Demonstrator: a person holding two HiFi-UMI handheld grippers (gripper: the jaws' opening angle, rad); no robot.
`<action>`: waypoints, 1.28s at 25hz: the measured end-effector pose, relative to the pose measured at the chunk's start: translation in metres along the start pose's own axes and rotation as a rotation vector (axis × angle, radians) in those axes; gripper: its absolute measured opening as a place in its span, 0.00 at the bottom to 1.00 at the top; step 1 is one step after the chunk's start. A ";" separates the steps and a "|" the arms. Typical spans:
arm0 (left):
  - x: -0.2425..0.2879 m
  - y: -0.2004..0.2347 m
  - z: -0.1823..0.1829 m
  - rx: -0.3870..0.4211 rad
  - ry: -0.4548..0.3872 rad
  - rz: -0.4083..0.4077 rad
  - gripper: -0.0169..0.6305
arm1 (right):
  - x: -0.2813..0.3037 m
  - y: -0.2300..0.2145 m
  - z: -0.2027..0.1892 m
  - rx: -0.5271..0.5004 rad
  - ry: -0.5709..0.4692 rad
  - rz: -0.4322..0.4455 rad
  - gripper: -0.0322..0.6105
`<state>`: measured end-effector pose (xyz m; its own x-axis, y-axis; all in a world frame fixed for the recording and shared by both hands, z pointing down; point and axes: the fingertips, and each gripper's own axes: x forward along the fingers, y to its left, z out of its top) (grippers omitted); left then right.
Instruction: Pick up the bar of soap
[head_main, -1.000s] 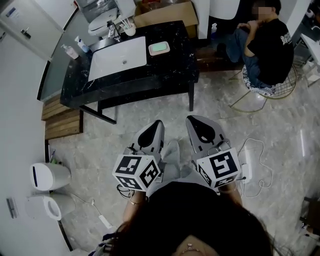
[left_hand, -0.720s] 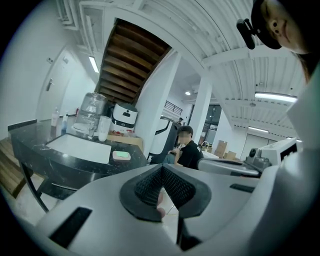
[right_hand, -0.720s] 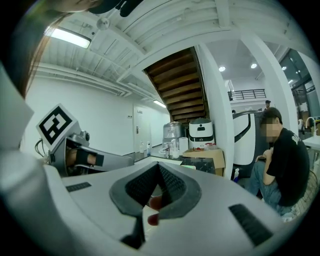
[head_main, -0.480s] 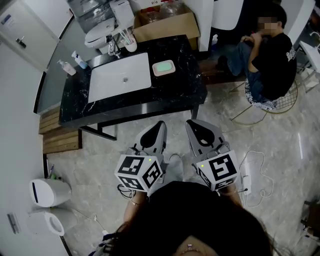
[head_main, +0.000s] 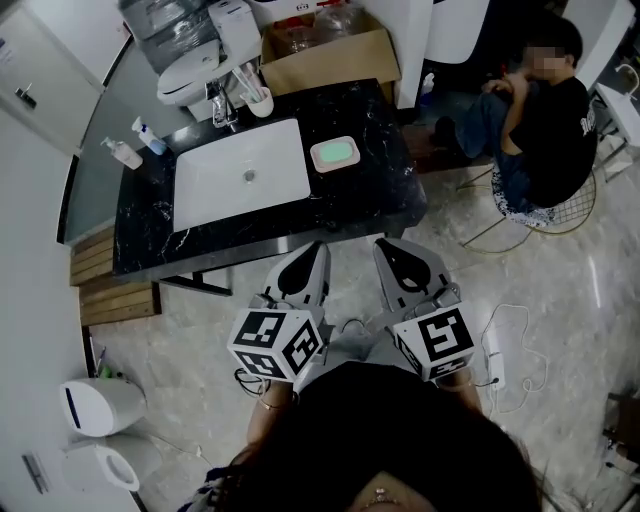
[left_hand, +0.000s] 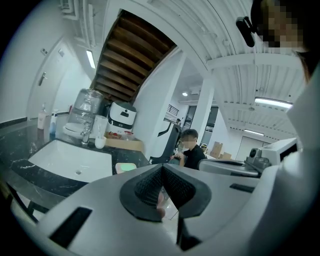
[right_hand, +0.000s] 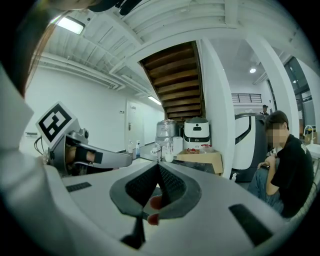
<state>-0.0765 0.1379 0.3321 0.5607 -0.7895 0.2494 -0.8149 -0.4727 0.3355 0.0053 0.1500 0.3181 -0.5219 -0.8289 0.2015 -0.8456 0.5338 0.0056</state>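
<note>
Near:
- Person's dark hair (head_main: 400, 440) fills 6 o'clock of the head view.
- Both grippers are held out side by side in front of the body, over the pale marble floor (head_main: 190, 320).
- Left wrist (head_main: 263, 398), with a thin bracelet, shows at 7 o'clock behind its gripper.

Grippers:
- Left gripper (head_main: 311, 252) points to about 1 o'clock. In the left gripper view its jaws are together, pads meeting at the tip, nothing between them.
- Right gripper (head_main: 392, 247) points to about 11 o'clock. Its jaws are fully closed and empty.
- The two noses lean slightly toward each other, near but not touching. Both stop short of the counter's near edge.

Middle:
- Black marble counter (head_main: 360, 205) lies at 12 o'clock, with a white sink basin (head_main: 240, 175) set in its left half.
- Bar of soap (head_main: 335, 154), pale green, lies in a white dish (head_main: 317, 160) on the counter just right of the basin. It is at 12 o'clock from the gap between the grippers, well apart from both and untouched.
- Faucet (head_main: 217, 106) and a white cup (head_main: 259, 101) stand at the basin's far rim.
- Two pump bottles (head_main: 127, 154) stand at the counter's far-left corner.

Far and sides:
- Cardboard box (head_main: 325, 52) behind the counter.
- Seated person (head_main: 555, 110) in black at 2 o'clock.
- White bin (head_main: 100, 405) at 8 o'clock.
- White cable (head_main: 520, 340) on the floor at 3 o'clock.
</note>
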 end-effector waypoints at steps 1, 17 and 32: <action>0.003 0.002 0.000 -0.002 0.004 -0.005 0.03 | 0.004 -0.001 -0.001 -0.003 0.005 0.000 0.05; 0.083 0.047 0.025 -0.020 0.009 0.043 0.03 | 0.086 -0.051 -0.004 -0.078 0.040 0.078 0.05; 0.205 0.085 0.073 -0.022 0.013 0.128 0.03 | 0.185 -0.147 0.003 -0.118 0.084 0.201 0.05</action>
<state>-0.0415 -0.0931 0.3460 0.4545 -0.8377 0.3029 -0.8765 -0.3599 0.3197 0.0329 -0.0823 0.3519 -0.6628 -0.6899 0.2912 -0.7043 0.7064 0.0703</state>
